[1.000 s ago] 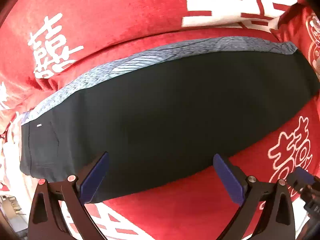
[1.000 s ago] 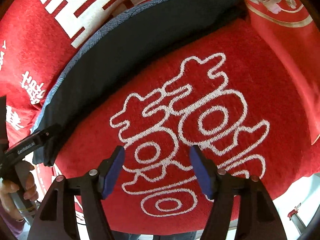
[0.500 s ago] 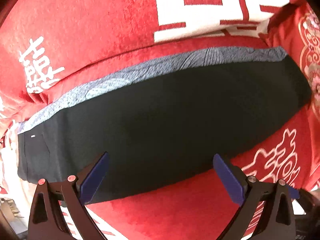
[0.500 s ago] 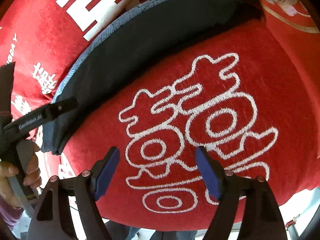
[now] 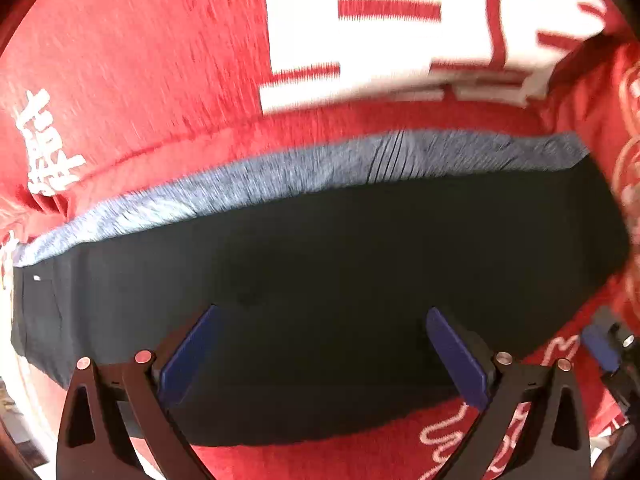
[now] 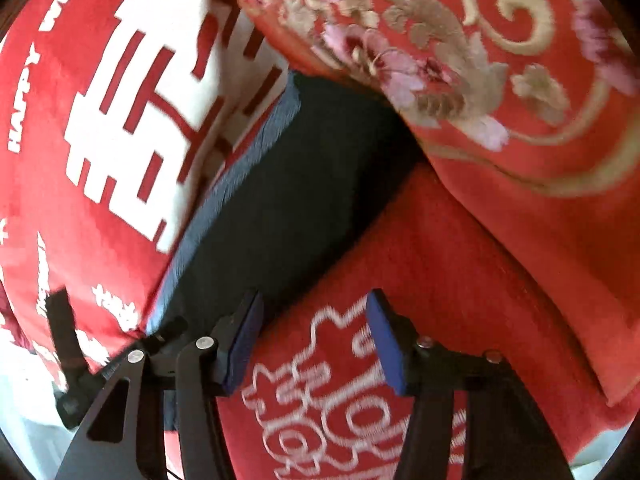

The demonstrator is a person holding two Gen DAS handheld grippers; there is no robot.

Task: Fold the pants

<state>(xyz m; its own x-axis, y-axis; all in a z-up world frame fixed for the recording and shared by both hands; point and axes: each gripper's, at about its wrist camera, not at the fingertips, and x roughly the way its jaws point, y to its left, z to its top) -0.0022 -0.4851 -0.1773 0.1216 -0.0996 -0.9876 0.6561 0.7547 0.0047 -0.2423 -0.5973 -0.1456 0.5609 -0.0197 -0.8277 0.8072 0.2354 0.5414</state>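
Dark pants (image 5: 340,264) with a grey-blue side stripe (image 5: 280,176) lie flat in one long band across a red blanket. My left gripper (image 5: 320,350) is open and empty, its blue pads over the pants' near edge. In the right wrist view the pants (image 6: 296,188) run away up the middle, their far end tucked against an embroidered red cover. My right gripper (image 6: 314,338) is open and empty, with its left pad (image 6: 244,340) at the pants' near edge and its right pad over bare blanket. The right gripper's tip shows at the left view's right edge (image 5: 600,348).
The red blanket (image 5: 140,60) with white characters covers the surface. A red cover (image 6: 500,92) with gold and pink flower embroidery lies at the pants' far end. The left gripper's black frame (image 6: 68,344) shows at the lower left of the right view.
Both grippers have moved forward toward the pants. The right gripper swung right, bringing the embroidered cover and the pants' far end into view. Both stayed open.
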